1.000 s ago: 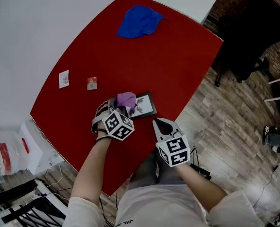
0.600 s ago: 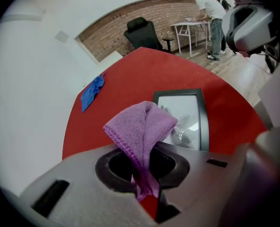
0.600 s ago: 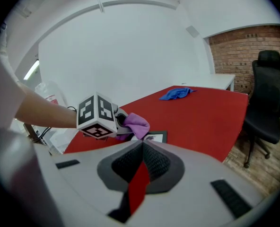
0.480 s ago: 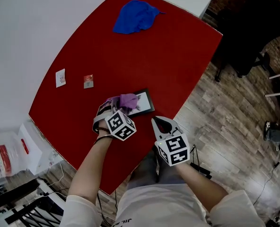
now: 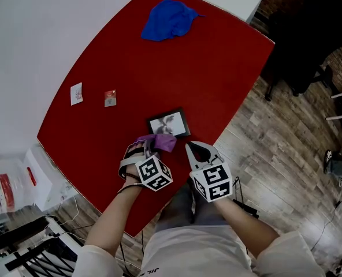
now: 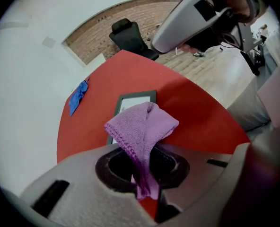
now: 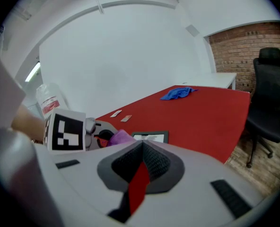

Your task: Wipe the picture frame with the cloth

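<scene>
The small black picture frame [image 5: 168, 123] lies flat on the red table [image 5: 188, 68], close to its near edge. My left gripper [image 5: 149, 149] is shut on a purple cloth [image 5: 158, 141], which bulges out of the jaws just short of the frame's near side. In the left gripper view the cloth [image 6: 142, 126] hangs in front of the frame [image 6: 134, 103], and I cannot tell whether they touch. My right gripper [image 5: 192, 149] is shut and holds nothing, right of the cloth at the table edge. From the right gripper view [image 7: 141, 148] the frame [image 7: 152, 137] and the cloth [image 7: 120, 137] lie just ahead.
A crumpled blue cloth [image 5: 170, 19] lies at the table's far end. Two small cards [image 5: 77, 93] [image 5: 110, 98] sit left of the frame. A black office chair [image 5: 309, 39] stands on the wood floor to the right. White packaging [image 5: 6, 183] sits at the lower left.
My left gripper has pulled the purple cloth back off the frame toward the near edge, so the whole picture now shows. The right gripper has stayed put.
</scene>
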Motion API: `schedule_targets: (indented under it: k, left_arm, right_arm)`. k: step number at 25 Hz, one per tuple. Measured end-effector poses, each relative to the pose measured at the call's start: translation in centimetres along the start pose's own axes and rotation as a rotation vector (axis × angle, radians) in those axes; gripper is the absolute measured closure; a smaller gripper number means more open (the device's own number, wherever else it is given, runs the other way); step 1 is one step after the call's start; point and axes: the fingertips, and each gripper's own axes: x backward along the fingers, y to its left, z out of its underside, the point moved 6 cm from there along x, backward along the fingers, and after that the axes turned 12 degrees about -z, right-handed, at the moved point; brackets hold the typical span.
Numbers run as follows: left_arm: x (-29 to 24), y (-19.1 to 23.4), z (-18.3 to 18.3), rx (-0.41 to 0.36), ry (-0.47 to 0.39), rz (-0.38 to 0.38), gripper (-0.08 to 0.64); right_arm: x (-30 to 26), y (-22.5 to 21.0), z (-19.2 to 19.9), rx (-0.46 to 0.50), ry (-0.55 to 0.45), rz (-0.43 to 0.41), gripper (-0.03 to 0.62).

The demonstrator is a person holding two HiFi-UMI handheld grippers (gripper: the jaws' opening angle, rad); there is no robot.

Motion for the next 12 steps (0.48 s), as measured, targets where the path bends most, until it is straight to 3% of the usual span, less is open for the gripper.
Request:
schedule_targets:
  k: [7, 12]
  left_arm:
    - [-4.1, 7.4, -1.2, 0.025, 0.068, -0.075, 0.497]
    - [-6.7, 8.9, -2.0, 0.009, 0.109, -0.075, 0.497]
  right_arm:
    - [0.8, 0.0, 1.2, -0.014, 0.009, 0.012, 0.588]
    - [1.7, -0.2, 2.0, -0.027, 0.011, 0.024, 0.588]
